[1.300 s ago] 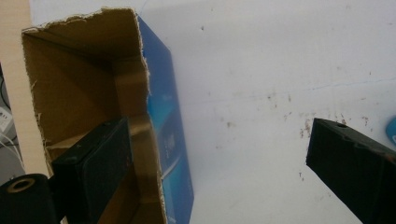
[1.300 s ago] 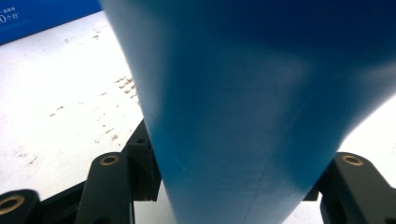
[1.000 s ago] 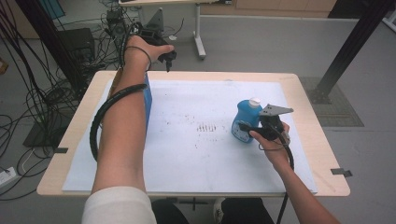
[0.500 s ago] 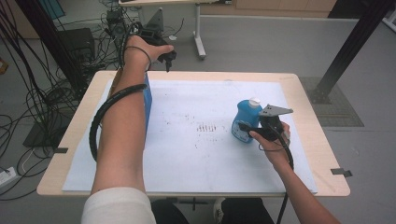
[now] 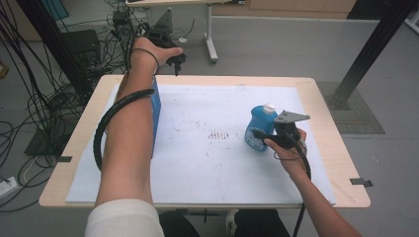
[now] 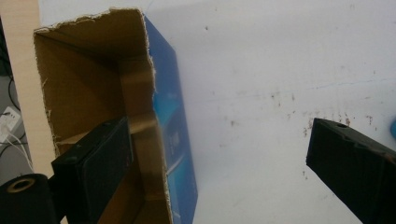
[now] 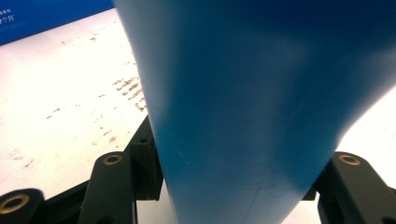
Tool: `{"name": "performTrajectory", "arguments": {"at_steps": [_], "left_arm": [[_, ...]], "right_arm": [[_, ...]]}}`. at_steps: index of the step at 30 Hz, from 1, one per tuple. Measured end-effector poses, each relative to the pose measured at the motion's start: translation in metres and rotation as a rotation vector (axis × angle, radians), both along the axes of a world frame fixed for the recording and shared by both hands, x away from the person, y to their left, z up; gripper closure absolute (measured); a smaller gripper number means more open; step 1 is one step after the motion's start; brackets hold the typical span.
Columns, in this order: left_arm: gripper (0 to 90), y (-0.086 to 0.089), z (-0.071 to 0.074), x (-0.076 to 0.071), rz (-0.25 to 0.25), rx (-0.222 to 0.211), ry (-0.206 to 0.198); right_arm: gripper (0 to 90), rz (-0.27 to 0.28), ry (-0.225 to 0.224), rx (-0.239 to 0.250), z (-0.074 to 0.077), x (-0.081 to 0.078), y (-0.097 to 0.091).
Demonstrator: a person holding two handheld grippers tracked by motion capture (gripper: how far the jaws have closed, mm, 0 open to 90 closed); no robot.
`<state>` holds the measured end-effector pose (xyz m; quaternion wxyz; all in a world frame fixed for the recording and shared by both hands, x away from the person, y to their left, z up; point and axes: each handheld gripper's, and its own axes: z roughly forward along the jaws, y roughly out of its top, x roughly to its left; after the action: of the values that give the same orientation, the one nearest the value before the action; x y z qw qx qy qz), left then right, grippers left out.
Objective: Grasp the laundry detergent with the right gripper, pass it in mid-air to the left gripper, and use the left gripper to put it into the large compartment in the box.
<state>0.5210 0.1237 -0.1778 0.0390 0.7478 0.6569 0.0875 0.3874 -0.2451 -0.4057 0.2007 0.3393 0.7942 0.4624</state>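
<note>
Bottle (image 5: pixel 260 127): blue with a white cap, upright on the white sheet (image 5: pixel 222 168), in the right half of the surface (image 5: pixel 326 123), nearer the right edge than the middle.
Right claw (image 5: pixel 261 138): pinching the bottle low on its body from the right-edge side; in the right gripper view a jaw sits on each side of the blue body (image 7: pixel 252 93). Its jaws have just been closing with the bottle between them.
Left claw (image 5: pixel 176 60): raised over the far edge of the surface near the far left corner, jaws spread wide with nothing between them.
Box (image 5: pixel 154 111): blue outside, brown card inside, open top with torn rim (image 6: pixel 93 93); stands along the left edge, partly under the left forearm.
Sheet marks: brown specks near the middle, just left of the bottle.
</note>
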Motion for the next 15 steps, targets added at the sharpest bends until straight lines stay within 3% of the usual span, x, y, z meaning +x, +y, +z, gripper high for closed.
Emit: {"name": "performTrajectory", "arguments": {"at_steps": [15], "left_arm": [[7.6, -0.0051, 0.0024, -0.0007, -0.006, 0.005, -0.005]], "right_arm": [[46.1, 0.009, -0.009, 0.005, -0.0009, -0.0003, -0.0014]]}}
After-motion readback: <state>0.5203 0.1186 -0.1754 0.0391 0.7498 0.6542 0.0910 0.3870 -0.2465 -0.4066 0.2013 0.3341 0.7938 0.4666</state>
